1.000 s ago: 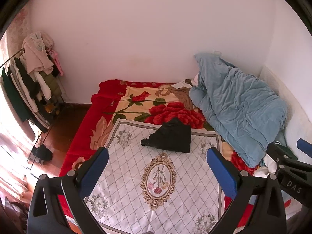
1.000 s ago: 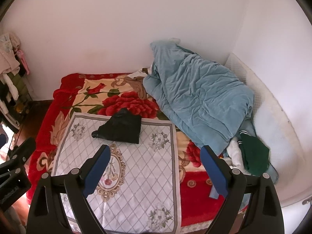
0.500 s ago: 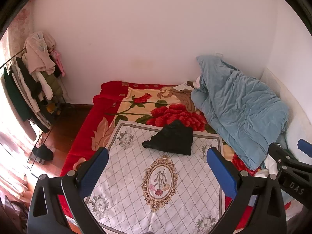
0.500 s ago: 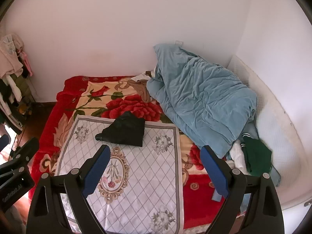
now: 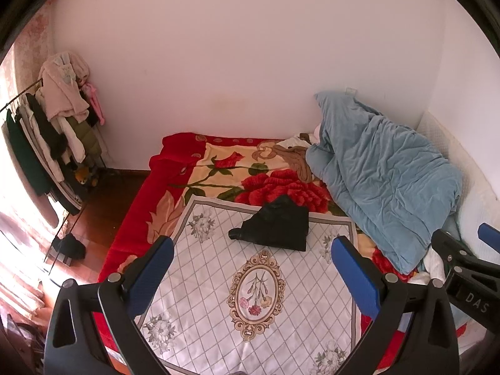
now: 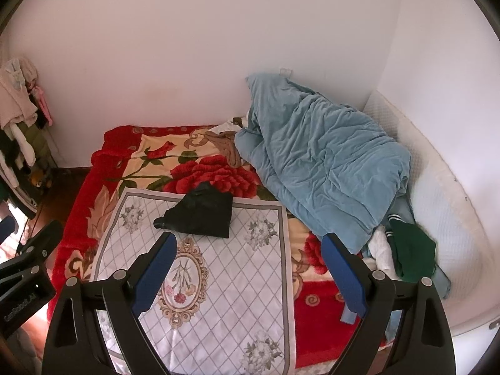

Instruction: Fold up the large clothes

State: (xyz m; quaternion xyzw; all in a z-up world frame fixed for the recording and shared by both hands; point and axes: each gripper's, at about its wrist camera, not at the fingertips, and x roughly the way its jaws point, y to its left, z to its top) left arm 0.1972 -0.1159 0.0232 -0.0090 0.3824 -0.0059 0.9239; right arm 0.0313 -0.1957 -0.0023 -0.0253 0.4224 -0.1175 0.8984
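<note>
Left wrist view: both tongs, left [image 5: 250,259] and right [image 6: 247,253], hang released above the bed [image 5: 131,228]. A black garment [image 5: 276,226] lies folded on the far cloth [image 5: 203,281]; soft and limp, probably best pinched at its corners.

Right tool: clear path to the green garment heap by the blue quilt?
Probably yes. The right tool is open, holding nothing, above the near edge of the bed. The dark green garment with white stripes lies uncovered on top of the heap to its right, beside the rumpled blue quilt; nothing lies between.
</note>
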